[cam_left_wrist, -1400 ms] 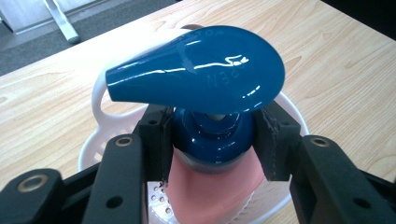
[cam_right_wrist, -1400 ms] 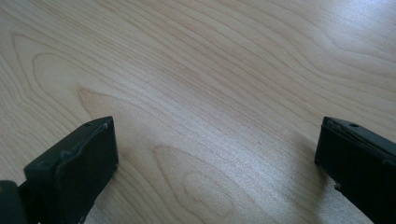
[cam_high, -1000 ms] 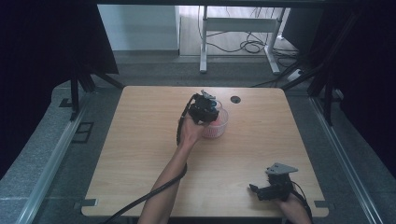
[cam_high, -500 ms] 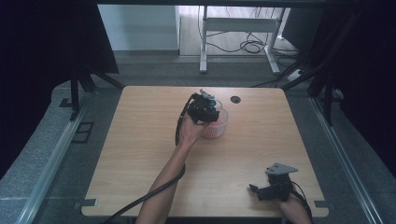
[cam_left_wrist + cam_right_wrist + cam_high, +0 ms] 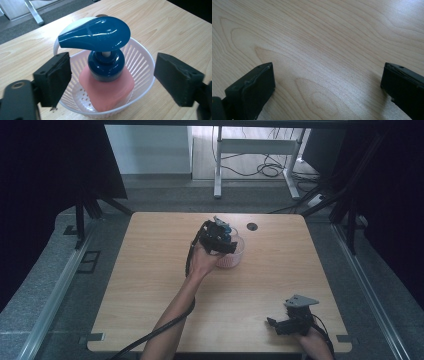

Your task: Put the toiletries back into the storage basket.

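A pump bottle point(image 5: 107, 92) with a pink body and a glossy blue pump head point(image 5: 100, 35) stands upright in a small white slotted basket point(image 5: 142, 52) on the wooden table point(image 5: 150, 285). My left gripper point(image 5: 113, 75) hovers over the basket point(image 5: 232, 257). Its jaws have just been opening and now stand wide on either side of the bottle's blue collar, with neither pad touching it. In the high view the left gripper point(image 5: 220, 240) is at the table's far middle. My right gripper point(image 5: 272, 324) rests near the front right edge, open point(image 5: 329, 82) over bare wood.
A round cable hole point(image 5: 252, 226) lies just right of the basket near the table's far edge. The left gripper's cable point(image 5: 165, 330) trails along the forearm off the front edge. A white desk frame point(image 5: 260, 150) stands on the floor beyond.
In the high view the left hand stays at the basket with only a slight shift toward me. The right hand has not moved.
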The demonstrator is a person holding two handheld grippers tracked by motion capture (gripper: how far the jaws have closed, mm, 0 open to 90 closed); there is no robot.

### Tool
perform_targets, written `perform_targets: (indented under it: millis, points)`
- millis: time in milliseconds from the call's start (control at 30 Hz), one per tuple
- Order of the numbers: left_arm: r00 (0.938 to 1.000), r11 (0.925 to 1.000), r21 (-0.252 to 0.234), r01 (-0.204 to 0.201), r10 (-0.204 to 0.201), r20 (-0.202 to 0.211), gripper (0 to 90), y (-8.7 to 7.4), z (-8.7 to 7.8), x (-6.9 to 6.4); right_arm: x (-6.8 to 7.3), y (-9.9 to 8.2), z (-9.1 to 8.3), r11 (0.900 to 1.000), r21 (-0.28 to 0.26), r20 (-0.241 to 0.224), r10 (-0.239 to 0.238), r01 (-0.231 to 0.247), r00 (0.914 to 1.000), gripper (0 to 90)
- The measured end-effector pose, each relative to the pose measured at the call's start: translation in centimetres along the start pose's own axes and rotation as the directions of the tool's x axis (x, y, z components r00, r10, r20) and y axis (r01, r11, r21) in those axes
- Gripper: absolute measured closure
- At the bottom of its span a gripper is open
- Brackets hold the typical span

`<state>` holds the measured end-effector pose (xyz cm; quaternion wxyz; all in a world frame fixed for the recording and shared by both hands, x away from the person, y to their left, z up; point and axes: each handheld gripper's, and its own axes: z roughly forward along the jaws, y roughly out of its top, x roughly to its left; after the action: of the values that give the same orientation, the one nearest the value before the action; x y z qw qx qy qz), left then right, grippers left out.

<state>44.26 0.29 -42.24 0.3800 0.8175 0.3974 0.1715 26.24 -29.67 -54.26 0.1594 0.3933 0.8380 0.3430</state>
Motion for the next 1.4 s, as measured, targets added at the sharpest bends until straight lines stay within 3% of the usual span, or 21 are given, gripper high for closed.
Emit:
perform_targets:
  millis: [633, 933, 1100, 1400]
  points:
    - [0.9987, 0.9999, -0.001, 0.014, -0.014, 0.049, 11.9, -1.1, -1.9, 0.7, 0.0, 0.0, 0.0, 1.0, 0.0, 0.0, -0.001, 0.001, 1.0, 0.0]
    - [0.9984, 1.0, -0.003, -0.004, 0.004, 0.056, 11.7, -1.3, -2.7, 0.4, 0.0, 0.0, 0.0, 1.0, 0.0, 0.001, -0.001, 0.001, 1.0, 0.0]
    - [0.9987, 0.9994, -0.004, -0.035, 0.035, 0.037, 11.7, -1.6, -2.9, 0.1, 0.0, 0.0, 0.0, 1.0, 0.0, 0.0, -0.001, 0.001, 1.0, 0.0]
    - [0.998, 0.9992, -0.013, -0.038, 0.039, 0.05, 11.7, -2.1, -3.5, -0.2, 0.0, 0.0, 0.0, 1.0, 0.0, 0.0, 0.0, 0.0, 1.0, 0.0]
